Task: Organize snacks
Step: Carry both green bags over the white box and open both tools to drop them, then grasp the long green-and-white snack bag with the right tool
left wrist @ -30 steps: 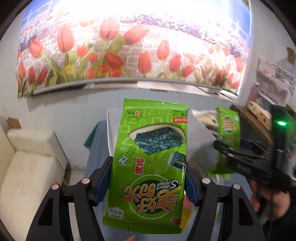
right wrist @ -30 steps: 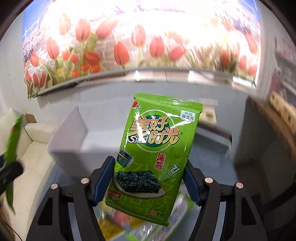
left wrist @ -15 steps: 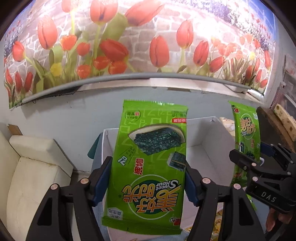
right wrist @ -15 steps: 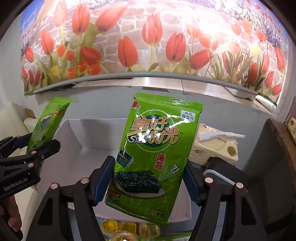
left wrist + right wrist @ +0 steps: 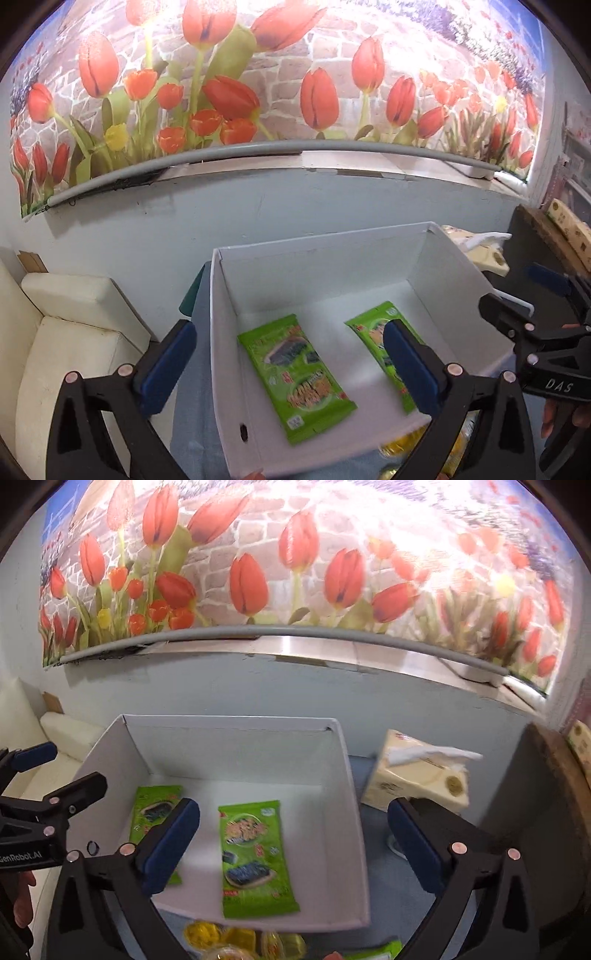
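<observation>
Now both grippers hang spread and empty over the white box (image 5: pixel 221 332): the left gripper (image 5: pixel 284 362) and right gripper (image 5: pixel 295 842) have each dropped a seaweed packet (image 5: pixel 295 376) inside. Nearer than the box, yellow jelly cups (image 5: pixel 221 936) await; behind it, tissues (image 5: pixel 417 779).

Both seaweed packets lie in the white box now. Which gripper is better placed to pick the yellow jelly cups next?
Probably the right gripper: open and empty, with the yellow jelly cups just below its fingers, before the white box. The left gripper, also open, sees only a few at its lower right.

Left hand-held gripper (image 5: pixel 284 363) finger hides part of the right seaweed packet (image 5: pixel 373 332)
</observation>
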Tool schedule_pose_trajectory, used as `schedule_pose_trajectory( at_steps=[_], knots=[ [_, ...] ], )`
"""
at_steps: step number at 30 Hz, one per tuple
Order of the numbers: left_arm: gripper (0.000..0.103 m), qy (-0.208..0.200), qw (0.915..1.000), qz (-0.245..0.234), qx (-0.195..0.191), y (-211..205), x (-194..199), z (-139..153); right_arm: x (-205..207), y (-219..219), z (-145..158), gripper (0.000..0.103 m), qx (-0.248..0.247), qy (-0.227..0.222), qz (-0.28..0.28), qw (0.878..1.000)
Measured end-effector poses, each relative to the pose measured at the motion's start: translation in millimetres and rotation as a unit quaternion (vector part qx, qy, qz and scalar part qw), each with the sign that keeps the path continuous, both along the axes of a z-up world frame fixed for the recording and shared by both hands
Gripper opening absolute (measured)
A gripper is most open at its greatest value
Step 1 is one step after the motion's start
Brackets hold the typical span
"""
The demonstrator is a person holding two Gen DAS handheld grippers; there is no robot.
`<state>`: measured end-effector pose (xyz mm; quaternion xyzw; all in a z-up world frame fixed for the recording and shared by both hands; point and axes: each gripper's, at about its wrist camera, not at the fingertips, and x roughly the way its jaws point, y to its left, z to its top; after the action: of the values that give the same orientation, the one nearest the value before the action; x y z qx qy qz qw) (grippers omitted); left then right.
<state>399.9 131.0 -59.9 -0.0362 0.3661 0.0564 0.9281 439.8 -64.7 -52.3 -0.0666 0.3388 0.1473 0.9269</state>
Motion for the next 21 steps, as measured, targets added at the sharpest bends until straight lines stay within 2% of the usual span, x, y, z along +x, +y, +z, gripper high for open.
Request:
schedule_pose_trajectory(
  at_steps=[3, 5, 8, 11, 14, 21],
  knots=[
    [0.103, -0.016, 0.9998, -0.009, -0.013, -6, -30, 2, -25, -22, -1, 0.103, 0.018, 0.005, -0.027, 0.999],
    [0.103, -0.026, 0.9991, -0.023, -0.025, -13, -55, 3, -45, -34, -4, 0.103, 0.013, 0.001, -0.041, 0.999],
    [0.103, -0.033, 0.9985, -0.035, -0.026, -28, -91, 1, -77, -53, -13, 0.103, 0.018, 0.000, -0.059, 0.998],
    [0.103, -0.032, 0.9977, -0.051, -0.030, -41, -123, -4, -102, -72, -30, 0.103, 0.036, 0.031, -0.079, 0.996],
    [0.103, -0.021, 0.9977, -0.056, -0.032, -50, -148, -11, -123, -80, -53, 0.103, 0.027, 0.063, -0.113, 0.991],
    [0.103, -0.003, 0.9971, -0.065, -0.041, -56, -186, -26, -149, -73, -93, 0.103, 0.002, 0.095, -0.123, 0.988]
  ],
)
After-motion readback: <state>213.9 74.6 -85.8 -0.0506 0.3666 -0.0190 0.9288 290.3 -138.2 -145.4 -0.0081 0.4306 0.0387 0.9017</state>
